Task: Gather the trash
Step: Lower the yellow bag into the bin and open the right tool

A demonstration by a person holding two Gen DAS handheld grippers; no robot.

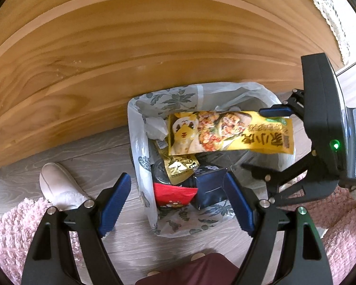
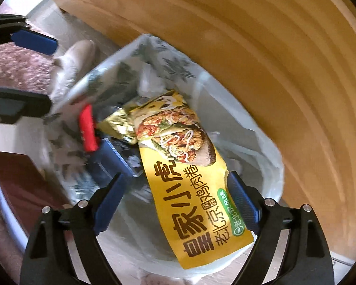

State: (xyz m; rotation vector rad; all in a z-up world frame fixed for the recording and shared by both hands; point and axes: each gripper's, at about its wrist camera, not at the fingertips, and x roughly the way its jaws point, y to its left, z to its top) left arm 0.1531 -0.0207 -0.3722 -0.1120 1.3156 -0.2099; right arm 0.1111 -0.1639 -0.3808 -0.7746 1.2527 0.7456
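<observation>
Landmark: the trash bin (image 1: 140,142), lined with a pale plastic bag printed with grey-green leaves (image 2: 168,64), stands on the grey wood-look floor (image 1: 95,156) just in front of a light wooden furniture panel (image 1: 130,47).
Yellow snack wrapper (image 2: 189,178): lies loose across the top of the bin, its food-picture end toward the bin's middle and its printed end over the bin's rim; no pad presses on it.
Right gripper (image 2: 178,199): points straight down over the bin, fingers spread wide with nothing clamped; the yellow wrapper lies below in the gap, close against one blue pad.
Left gripper (image 1: 178,199): tilted steeply down at the bin's near side, fingers wide apart and empty; the bin's contents show between them.
Other trash in the bin: a gold foil packet (image 1: 178,163), a red wrapper (image 1: 173,193), a dark blue carton (image 1: 208,187), crumpled white paper (image 1: 156,128) toward the panel side.
Beside the bin: a pale fuzzy slipper (image 1: 57,185) on the floor, well apart from the bin, by a pink shaggy rug (image 1: 9,232).
</observation>
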